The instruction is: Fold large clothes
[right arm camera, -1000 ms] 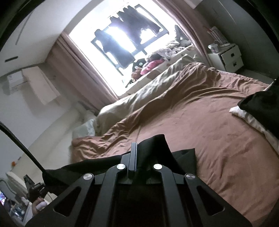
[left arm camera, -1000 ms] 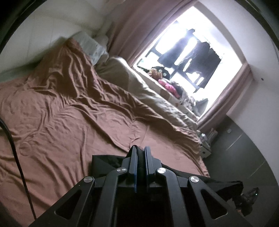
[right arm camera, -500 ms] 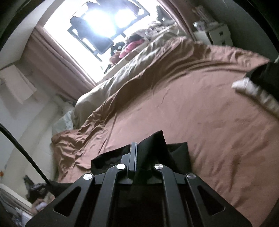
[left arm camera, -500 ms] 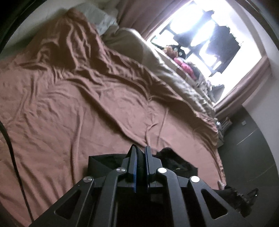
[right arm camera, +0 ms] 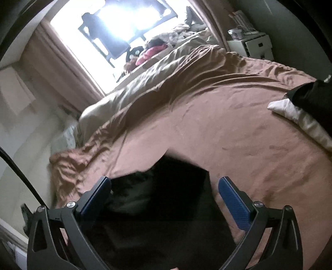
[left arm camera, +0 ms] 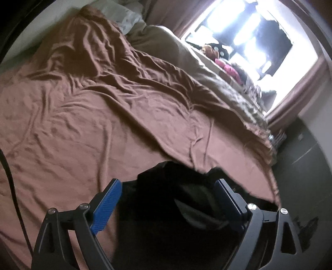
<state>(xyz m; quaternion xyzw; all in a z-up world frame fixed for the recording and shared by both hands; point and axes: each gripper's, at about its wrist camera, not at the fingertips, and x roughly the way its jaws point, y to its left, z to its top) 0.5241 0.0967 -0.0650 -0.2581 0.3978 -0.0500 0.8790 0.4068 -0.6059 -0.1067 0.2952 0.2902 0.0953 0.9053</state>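
Note:
A black garment [left arm camera: 176,199] lies bunched on the brown bedspread [left arm camera: 93,116] at the bed's near edge. My left gripper [left arm camera: 168,187] is open just above it, blue pads spread wide, holding nothing. In the right wrist view the same black garment [right arm camera: 170,187] lies in a folded heap on the bedspread [right arm camera: 238,128]. My right gripper [right arm camera: 165,184] is open over it, jaws wide apart and empty.
A beige duvet [left arm camera: 207,68] lies along the far side under a bright window [left arm camera: 259,35]. A folded pile of black and white clothes [right arm camera: 307,110] sits at the right edge of the bed. A white nightstand [right arm camera: 255,45] stands beyond. A pillow [left arm camera: 126,18] lies at the head.
Both grippers were shut on the black garment and have opened, letting it drop onto the bed. Both moved down towards the bedspread.

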